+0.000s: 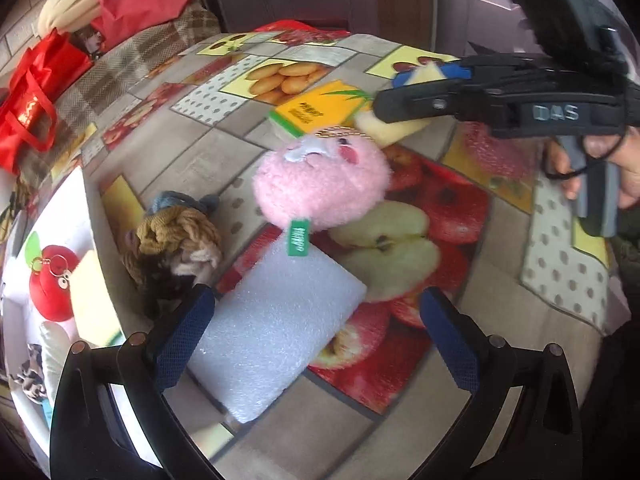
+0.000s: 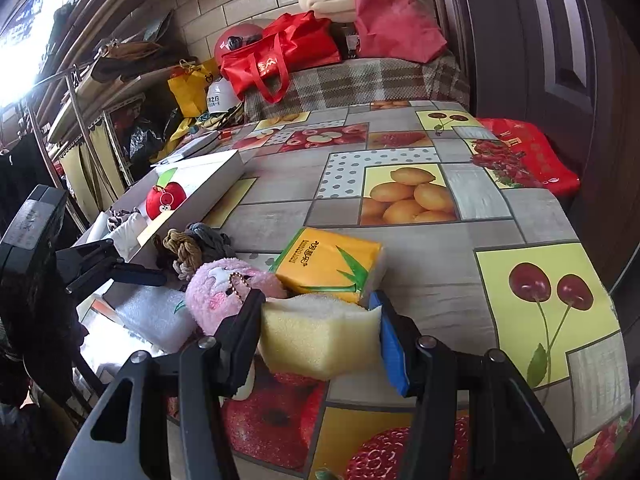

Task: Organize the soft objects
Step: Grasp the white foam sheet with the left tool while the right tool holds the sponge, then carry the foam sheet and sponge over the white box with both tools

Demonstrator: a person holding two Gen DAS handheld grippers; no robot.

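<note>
While the right gripper (image 2: 320, 334) jaws clamp a yellow sponge (image 2: 320, 336), the left gripper (image 1: 316, 320) jaws gape wide over white foam (image 1: 272, 328).

R gripper (image 2: 320, 334) clamps yellow sponge (image 2: 320, 336); pink plush (image 2: 218, 292), tissue pack (image 2: 332, 260) just beyond, maybe touching.

Daylight blowing out top-left in right wrist view; fisheye bending edges; table (image 2: 400, 264) evenly lit, slight blur.

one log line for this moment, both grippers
right hand-held gripper: shut on yellow sponge | left hand-held gripper: open over white foam block | pink plush toy: on table
</note>
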